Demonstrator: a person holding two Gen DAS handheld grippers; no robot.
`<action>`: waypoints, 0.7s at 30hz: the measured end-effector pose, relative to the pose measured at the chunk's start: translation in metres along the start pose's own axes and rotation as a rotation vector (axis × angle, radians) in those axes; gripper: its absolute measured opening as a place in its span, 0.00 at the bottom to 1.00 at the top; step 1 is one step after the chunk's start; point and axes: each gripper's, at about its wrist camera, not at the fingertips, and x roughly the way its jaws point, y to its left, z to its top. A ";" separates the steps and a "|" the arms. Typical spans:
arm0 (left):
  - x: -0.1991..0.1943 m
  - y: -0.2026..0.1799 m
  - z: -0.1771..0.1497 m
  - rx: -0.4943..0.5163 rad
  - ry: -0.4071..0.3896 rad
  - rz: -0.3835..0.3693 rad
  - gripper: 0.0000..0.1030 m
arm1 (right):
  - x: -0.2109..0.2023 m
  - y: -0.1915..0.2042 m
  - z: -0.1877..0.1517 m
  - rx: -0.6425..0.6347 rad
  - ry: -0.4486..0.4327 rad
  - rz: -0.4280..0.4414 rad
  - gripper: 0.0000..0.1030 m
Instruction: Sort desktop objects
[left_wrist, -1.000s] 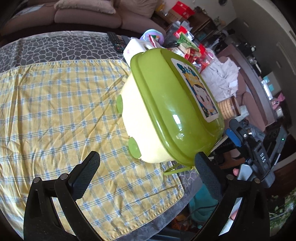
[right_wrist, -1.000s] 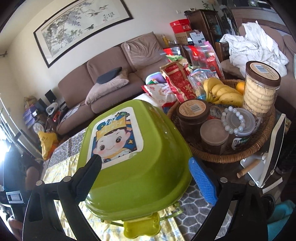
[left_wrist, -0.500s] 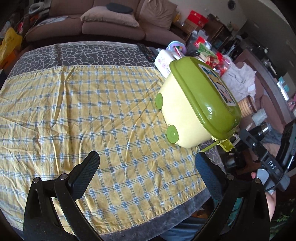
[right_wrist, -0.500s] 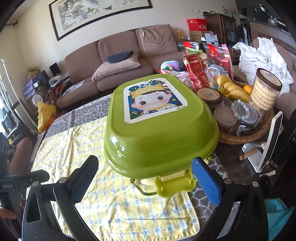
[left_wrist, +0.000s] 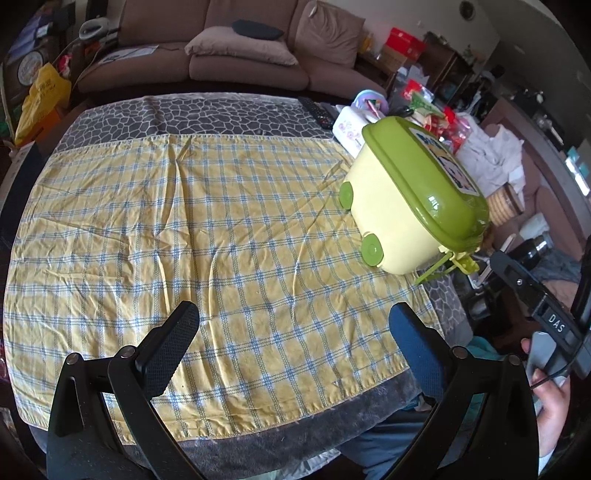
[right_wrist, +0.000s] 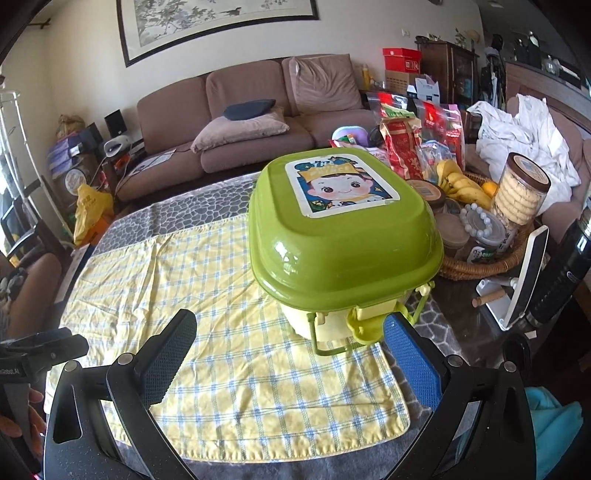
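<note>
Right wrist view: the green storage box (right_wrist: 343, 236) sits lid shut on the right end of the yellow checked cloth (right_wrist: 207, 295), dead ahead of the right gripper (right_wrist: 288, 354), latch facing it. So the right one's nearer; the left gripper (left_wrist: 295, 339) has it far right. One box, two grippers, both wide open, holding nothing.
</note>
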 end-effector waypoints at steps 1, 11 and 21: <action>-0.001 0.002 -0.003 0.000 -0.004 0.010 1.00 | -0.001 0.002 -0.002 0.001 0.001 0.000 0.99; 0.004 0.026 -0.035 -0.005 -0.034 0.107 1.00 | 0.013 0.033 -0.031 -0.004 0.030 0.021 1.00; 0.043 0.050 -0.055 0.026 -0.037 0.256 1.00 | 0.066 0.072 -0.075 -0.021 0.089 0.010 1.00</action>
